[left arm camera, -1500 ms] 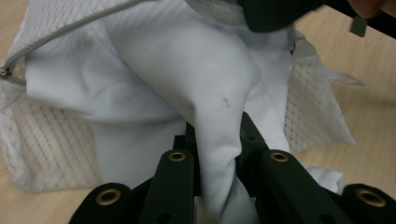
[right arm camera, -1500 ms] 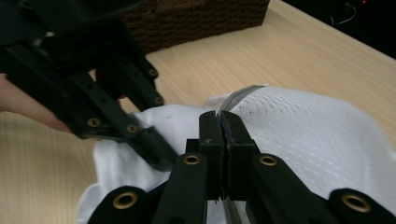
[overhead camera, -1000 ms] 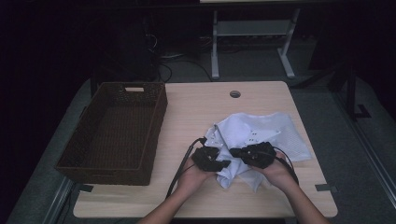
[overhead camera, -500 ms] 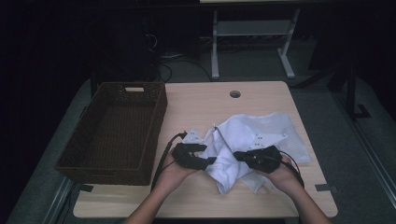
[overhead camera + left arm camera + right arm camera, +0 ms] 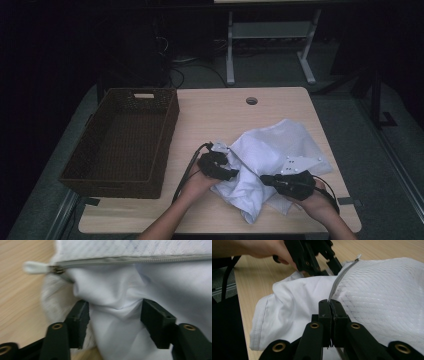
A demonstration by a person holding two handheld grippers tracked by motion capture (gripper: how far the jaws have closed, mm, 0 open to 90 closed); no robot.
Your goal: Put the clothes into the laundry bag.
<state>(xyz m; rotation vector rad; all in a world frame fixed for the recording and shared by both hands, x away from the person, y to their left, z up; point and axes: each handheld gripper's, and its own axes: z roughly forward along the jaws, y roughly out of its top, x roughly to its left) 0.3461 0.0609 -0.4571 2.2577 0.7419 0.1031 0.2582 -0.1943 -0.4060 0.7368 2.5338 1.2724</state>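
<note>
Dim high view, its surroundings nearly black; the gripper views look brighter, perhaps slightly motion-blurred.

We see a white garment (image 5: 287,307) beside a white mesh laundry bag (image 5: 382,295) w/ grey zipper (image 5: 130,260), black grippers (image 5: 220,167) (image 5: 285,181), dark brown wicker basket (image 5: 165,135), light wood-grain table (image 5: 210,112).
</note>
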